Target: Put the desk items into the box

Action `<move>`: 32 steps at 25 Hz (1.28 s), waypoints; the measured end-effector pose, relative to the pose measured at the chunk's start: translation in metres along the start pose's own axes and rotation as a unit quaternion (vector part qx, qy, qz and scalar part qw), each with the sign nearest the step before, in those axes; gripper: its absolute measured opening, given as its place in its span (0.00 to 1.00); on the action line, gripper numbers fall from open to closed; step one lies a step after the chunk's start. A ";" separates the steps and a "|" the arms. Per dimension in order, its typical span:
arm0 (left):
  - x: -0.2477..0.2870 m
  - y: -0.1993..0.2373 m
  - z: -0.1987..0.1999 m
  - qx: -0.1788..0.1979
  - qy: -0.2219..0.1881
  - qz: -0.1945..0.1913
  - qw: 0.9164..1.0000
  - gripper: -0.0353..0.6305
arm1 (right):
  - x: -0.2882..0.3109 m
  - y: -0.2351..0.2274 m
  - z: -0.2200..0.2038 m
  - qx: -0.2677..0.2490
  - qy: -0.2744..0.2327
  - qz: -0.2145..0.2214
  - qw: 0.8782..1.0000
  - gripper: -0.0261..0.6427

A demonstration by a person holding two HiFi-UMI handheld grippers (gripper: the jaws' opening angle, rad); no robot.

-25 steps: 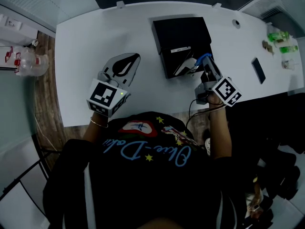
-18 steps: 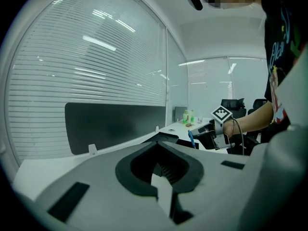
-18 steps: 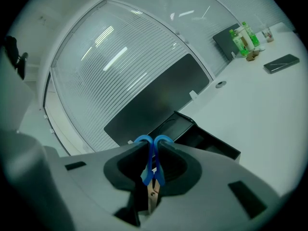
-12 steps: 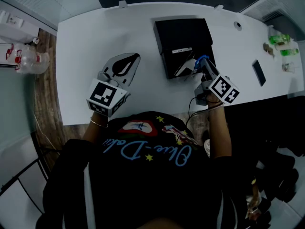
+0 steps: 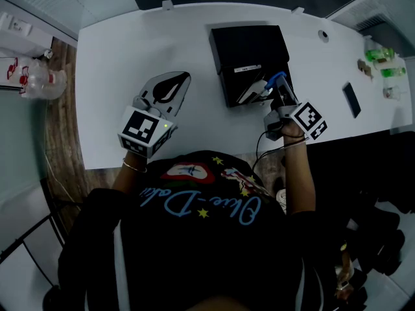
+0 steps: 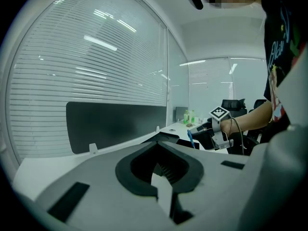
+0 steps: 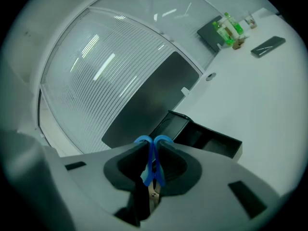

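Drop scissors in box
Right gripper [image 5: 280, 91] fingers pinch blue scissors [image 7: 154, 174] beside box [image 5: 249, 50]; get over its open part before letting go. Left gripper [image 5: 170, 88] fingers pressed together, empty.

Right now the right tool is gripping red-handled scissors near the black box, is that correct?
No, the handles are blue, not red. The right gripper view shows the right tool shut on blue-handled scissors near the black box.
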State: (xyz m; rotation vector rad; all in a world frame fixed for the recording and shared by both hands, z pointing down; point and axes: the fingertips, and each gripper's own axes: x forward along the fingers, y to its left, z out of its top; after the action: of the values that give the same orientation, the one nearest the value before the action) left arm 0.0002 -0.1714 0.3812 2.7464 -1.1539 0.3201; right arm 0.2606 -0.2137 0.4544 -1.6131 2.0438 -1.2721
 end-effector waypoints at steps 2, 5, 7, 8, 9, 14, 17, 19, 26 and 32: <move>0.000 0.000 0.000 -0.001 -0.003 0.000 1.000 0.06 | -0.001 -0.005 0.001 0.032 -0.012 -0.003 0.999 0.16; -0.001 0.001 -0.001 -0.004 0.000 0.003 1.000 0.06 | -0.001 -0.011 0.003 0.078 -0.033 -0.001 0.996 0.16; -0.002 0.001 -0.001 -0.004 0.001 0.005 1.000 0.06 | 0.000 -0.014 0.002 0.082 -0.034 -0.003 0.996 0.16; -0.002 0.001 -0.001 -0.003 0.001 0.006 1.000 0.06 | 0.001 -0.014 0.001 0.076 -0.030 -0.006 0.997 0.16; -0.002 0.001 -0.001 -0.002 0.001 0.006 1.000 0.06 | 0.002 -0.015 -0.001 0.071 -0.026 -0.009 0.997 0.16; -0.002 0.003 -0.001 -0.002 0.000 0.007 1.000 0.06 | 0.003 -0.022 -0.007 0.060 -0.008 -0.034 0.998 0.16; -0.002 0.003 0.000 0.002 -0.002 0.007 1.000 0.06 | 0.002 -0.028 -0.011 0.050 0.003 -0.055 0.997 0.16; -0.003 0.003 0.000 0.000 -0.001 0.007 1.000 0.06 | 0.001 -0.031 -0.013 0.051 0.008 -0.060 0.997 0.16; -0.002 0.002 -0.002 -0.004 0.000 0.006 1.000 0.06 | 0.002 -0.034 -0.016 0.050 0.020 -0.067 0.996 0.16; -0.003 0.001 -0.001 -0.002 0.005 0.005 1.000 0.06 | 0.003 -0.032 -0.019 0.038 0.038 -0.073 0.996 0.16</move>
State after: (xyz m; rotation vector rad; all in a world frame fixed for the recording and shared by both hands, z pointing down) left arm -0.0025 -0.1696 0.3818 2.7340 -1.1646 0.3324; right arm 0.2684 -0.2076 0.4910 -1.7314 1.9247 -1.4626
